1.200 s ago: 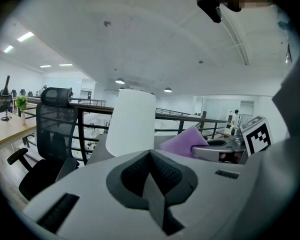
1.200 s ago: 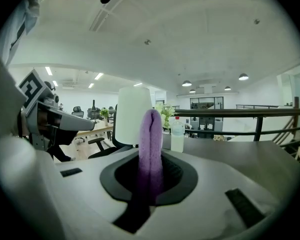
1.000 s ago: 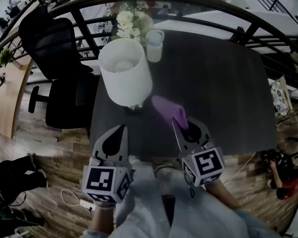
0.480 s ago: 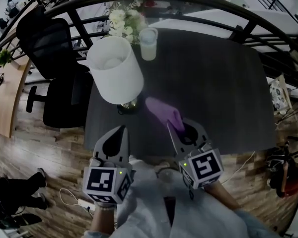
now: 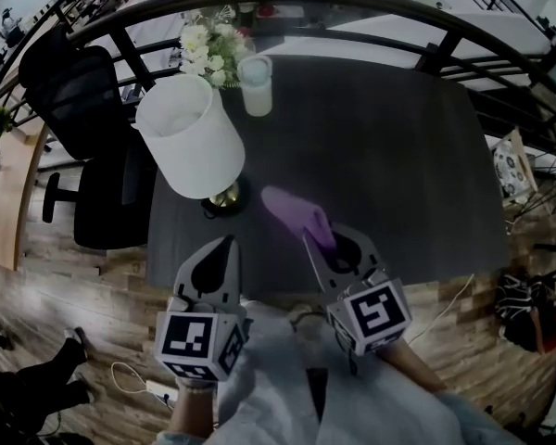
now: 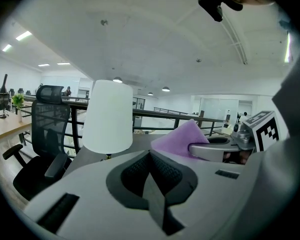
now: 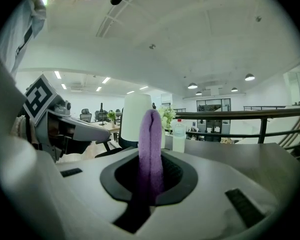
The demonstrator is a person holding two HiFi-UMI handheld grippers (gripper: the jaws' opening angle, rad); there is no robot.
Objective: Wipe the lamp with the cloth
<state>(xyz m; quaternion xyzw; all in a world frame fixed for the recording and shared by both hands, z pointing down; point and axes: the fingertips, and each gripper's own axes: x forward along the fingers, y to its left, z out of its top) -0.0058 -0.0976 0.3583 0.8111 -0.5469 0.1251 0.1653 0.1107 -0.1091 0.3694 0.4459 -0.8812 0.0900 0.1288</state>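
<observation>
Lamp (image 5: 190,142) with a white shade and a brassy foot stands upright on the dark table (image 5: 389,156), in the upper left of the head view, near the table's left edge. Behind it, toward the top of the frame, a bunch of pale flowers (image 5: 204,46) and a clear bottle (image 5: 256,83) stand close together. A purple cloth (image 5: 295,213) sits just right of and below the lamp's foot, apart from the shade. The right gripper (image 5: 326,245) has its jaws pressed onto the cloth, which stands up between them as a folded strip in the right gripper view. The left gripper (image 5: 224,248) is at the lower left of centre, at the table's near edge, below the lamp; its jaws are closed against each other with nothing between them. A black office chair (image 5: 74,119) stands at the left of the frame, beside the table, on the wooden floor.
</observation>
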